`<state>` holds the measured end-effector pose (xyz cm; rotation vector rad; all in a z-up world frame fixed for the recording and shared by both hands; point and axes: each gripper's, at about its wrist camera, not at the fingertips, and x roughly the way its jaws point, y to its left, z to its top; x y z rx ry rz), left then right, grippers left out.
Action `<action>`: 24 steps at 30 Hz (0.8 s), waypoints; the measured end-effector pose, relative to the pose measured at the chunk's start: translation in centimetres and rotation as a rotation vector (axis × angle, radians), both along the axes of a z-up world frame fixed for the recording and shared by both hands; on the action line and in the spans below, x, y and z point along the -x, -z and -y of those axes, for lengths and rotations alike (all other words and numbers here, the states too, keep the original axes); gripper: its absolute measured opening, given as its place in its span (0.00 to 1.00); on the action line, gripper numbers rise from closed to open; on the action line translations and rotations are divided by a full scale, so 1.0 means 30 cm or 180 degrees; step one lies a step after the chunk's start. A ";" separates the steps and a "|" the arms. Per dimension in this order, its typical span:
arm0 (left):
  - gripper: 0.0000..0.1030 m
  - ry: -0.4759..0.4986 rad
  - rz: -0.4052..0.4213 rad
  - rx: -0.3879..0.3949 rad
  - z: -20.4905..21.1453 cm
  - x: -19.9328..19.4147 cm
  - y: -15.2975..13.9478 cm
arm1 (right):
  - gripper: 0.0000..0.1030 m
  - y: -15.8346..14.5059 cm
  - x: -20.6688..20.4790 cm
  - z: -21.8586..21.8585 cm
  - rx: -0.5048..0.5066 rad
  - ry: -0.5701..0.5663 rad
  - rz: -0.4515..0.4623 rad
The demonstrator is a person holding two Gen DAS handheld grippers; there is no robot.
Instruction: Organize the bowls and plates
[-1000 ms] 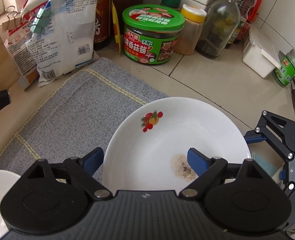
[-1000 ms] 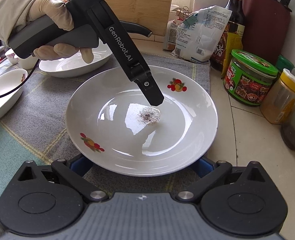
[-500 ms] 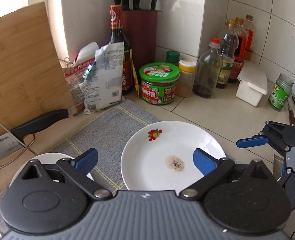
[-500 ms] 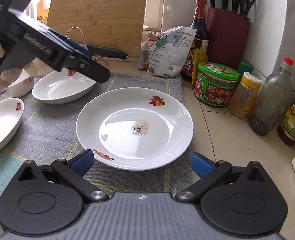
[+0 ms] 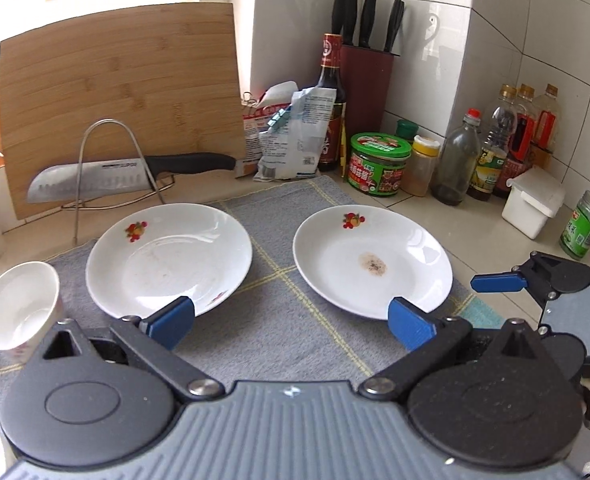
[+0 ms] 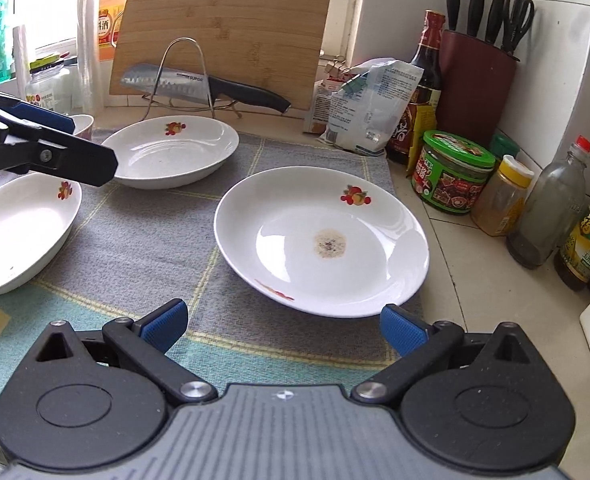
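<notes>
Your left gripper (image 5: 291, 320) hung above the grey checked cloth (image 5: 279, 332) with its blue-padded jaws spread wide, having just been opening, and nothing lay between them. Your right gripper (image 6: 283, 326) also stood wide open and empty, near the close edge of the cloth.

2 white round plates with small fruit prints lay flat on the cloth, well apart. The stained plate (image 6: 321, 240), marked by a brownish speckled spot at its centre, sat to the right, near the cloth's right edge. The cleaner plate (image 5: 169, 266) sat to the left, farther back. A small white cup (image 5: 17, 306) stood tilted at the far left, and a white oval bowl (image 6: 19, 236) rested at the left edge in the right wrist view.
</notes>
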<state>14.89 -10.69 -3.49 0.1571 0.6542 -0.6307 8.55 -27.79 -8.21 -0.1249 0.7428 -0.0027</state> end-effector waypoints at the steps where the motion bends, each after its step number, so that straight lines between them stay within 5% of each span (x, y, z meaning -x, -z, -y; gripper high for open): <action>1: 0.99 -0.0032 0.0022 -0.0014 -0.021 0.015 0.001 | 1.00 0.000 -0.002 -0.020 0.0007 -0.0005 -0.0011; 24: 0.99 -0.0434 -0.0090 -0.0067 -0.517 0.211 0.079 | 1.00 -0.066 -0.035 -0.392 -0.0289 -0.0229 -0.0199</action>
